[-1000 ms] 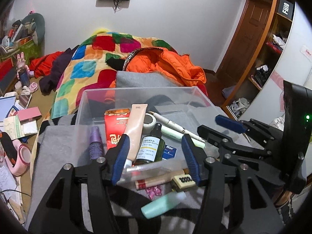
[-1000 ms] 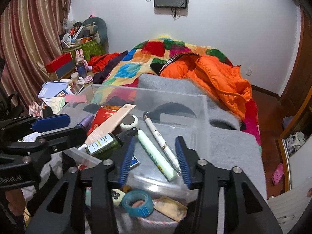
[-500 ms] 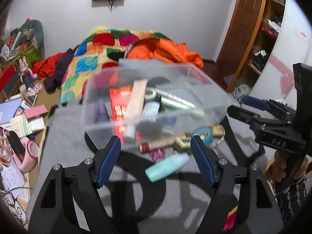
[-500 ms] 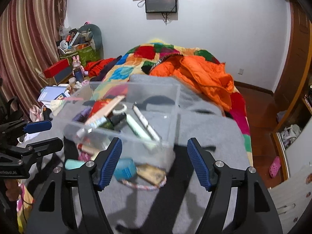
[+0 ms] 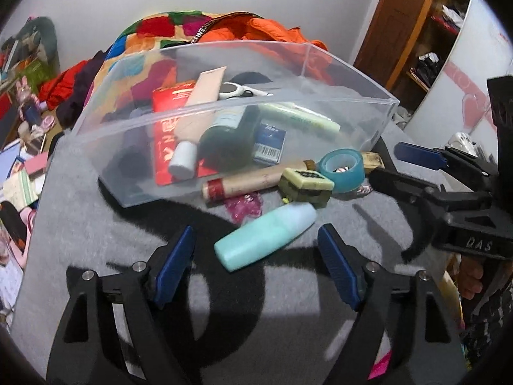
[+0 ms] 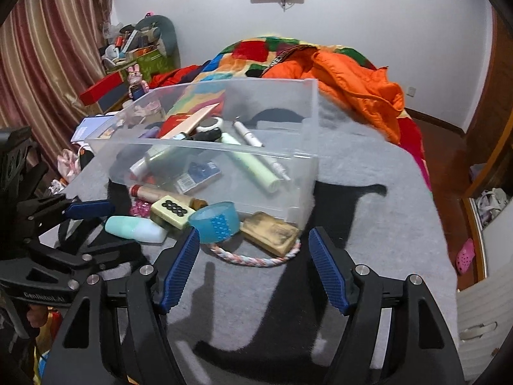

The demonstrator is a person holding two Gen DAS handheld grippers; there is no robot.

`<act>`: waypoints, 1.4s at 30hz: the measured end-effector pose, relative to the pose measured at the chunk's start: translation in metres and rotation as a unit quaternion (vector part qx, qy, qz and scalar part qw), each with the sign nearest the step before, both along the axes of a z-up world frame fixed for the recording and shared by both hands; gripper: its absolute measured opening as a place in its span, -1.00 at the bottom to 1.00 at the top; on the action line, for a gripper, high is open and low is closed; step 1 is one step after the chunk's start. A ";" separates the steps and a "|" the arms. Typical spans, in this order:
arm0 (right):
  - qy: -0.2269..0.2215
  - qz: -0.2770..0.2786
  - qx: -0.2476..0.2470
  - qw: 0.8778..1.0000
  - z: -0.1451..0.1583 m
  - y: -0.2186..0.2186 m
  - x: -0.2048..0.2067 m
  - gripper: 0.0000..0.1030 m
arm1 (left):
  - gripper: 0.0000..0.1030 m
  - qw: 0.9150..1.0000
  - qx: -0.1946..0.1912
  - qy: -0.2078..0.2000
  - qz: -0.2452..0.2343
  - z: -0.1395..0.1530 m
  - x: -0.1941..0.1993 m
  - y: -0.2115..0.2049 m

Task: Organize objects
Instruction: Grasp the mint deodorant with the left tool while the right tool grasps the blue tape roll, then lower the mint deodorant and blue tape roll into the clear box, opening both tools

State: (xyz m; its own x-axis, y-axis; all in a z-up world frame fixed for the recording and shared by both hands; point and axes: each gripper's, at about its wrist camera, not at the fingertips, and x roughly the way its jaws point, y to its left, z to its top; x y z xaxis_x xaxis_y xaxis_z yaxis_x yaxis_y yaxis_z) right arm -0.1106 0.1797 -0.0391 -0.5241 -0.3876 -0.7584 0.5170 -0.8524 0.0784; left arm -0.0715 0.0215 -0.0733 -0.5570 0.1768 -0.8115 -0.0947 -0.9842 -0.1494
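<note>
A clear plastic bin (image 5: 320, 102) (image 6: 307, 122) stands on the grey cloth and holds a red box (image 5: 170, 96), a beige tube (image 5: 205, 93), a dark bottle (image 5: 224, 138) and pens. In front of it lie a mint bottle (image 5: 266, 235) (image 6: 134, 229), a teal tape roll (image 5: 343, 168) (image 6: 216, 221), a domino tile (image 5: 304, 186) (image 6: 170, 211), a brown tube (image 5: 253, 183), a worn block (image 6: 269, 232) and a braided cord (image 6: 256, 260). My left gripper (image 5: 256, 266) is open just short of the mint bottle. My right gripper (image 6: 253, 269) is open over the cord.
The grey cloth (image 6: 368, 218) covers the work surface, with a bed behind it bearing a patchwork quilt (image 6: 256, 51) and an orange jacket (image 6: 349, 80). Cluttered boxes and toys (image 6: 134, 54) stand at the left. A wooden shelf (image 5: 426, 32) is at the right.
Both grippers opened wide and pulled back from the bin's front wall. The loose items in front of the bin now lie ahead of the fingertips.
</note>
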 end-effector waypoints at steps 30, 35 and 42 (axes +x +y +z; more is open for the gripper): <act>-0.005 0.047 -0.004 0.999 -0.002 -0.016 0.015 -0.35 | -0.23 0.998 -0.021 0.015 -0.063 0.000 0.016 0.020; 0.004 0.040 -0.017 0.999 0.010 -0.007 0.021 -0.35 | -0.53 0.997 -0.035 0.029 -0.063 -0.001 0.020 0.028; 0.014 0.035 -0.034 0.999 0.022 -0.004 0.028 -0.35 | -0.53 0.998 -0.022 0.045 -0.039 0.012 0.033 0.018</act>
State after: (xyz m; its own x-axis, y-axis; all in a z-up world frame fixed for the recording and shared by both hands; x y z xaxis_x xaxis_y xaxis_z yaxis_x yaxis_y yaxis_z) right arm -0.0825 0.1759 -0.0170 -0.5149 -0.4737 -0.7145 0.5779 -0.8074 0.1187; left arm -0.0383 0.0394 -0.0614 -0.6134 0.1879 -0.7671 -0.1816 -0.9788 -0.0946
